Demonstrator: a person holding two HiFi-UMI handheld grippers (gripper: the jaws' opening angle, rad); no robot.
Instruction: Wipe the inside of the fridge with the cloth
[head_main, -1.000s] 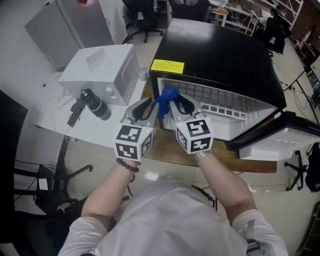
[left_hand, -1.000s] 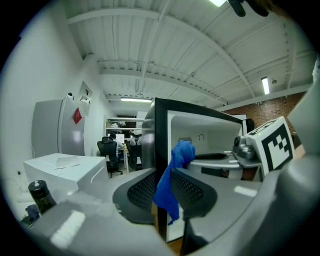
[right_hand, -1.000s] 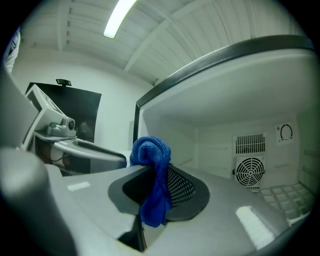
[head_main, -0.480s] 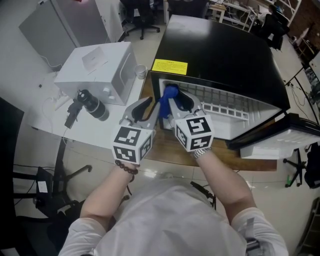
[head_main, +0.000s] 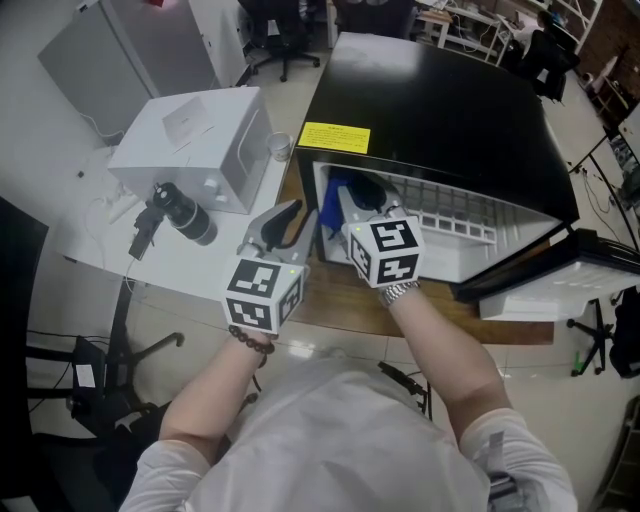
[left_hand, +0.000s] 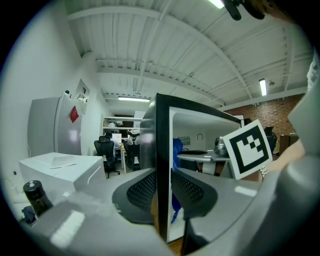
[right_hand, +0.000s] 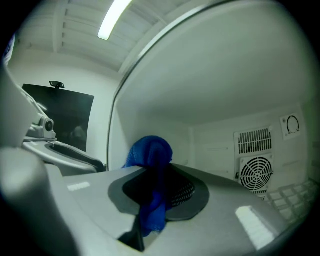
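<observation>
Cloth (right_hand: 151, 150), deep blue and bunched into a soft wad, sits pinched in the narrow jaws of your right gripper (right_hand: 159, 175). A rounded knot bulges past the tips, and a twisted tail hangs between the pads toward 6 o'clock. You hold it inside the open black mini fridge (head_main: 440, 110), at the left end of the white compartment and close to the left inner wall. No view shows whether the fabric touches that wall.

Your left gripper (left_hand: 163, 172) stands at 9 o'clock of the right one. Its jaws are drawn narrow and clamp the black front edge of the fridge's left wall, one mesh pad on each side.

Only the right gripper view reaches the back of the compartment, where a round fan grille (right_hand: 255, 175) sits with vent slots (right_hand: 256, 140) at its 12 o'clock.

Only the head view shows the layout:
- a yellow label (head_main: 334, 135) on the fridge top
- a wire shelf (head_main: 440, 205) at 3 o'clock of the cloth
- the door (head_main: 560, 270) swung open at the far right
- the wooden table (head_main: 330, 290) under the fridge
- a white box-shaped appliance (head_main: 190, 145) at 10 o'clock of your left gripper

Only the left gripper view takes in office chairs (left_hand: 105, 150) across the room.
</observation>
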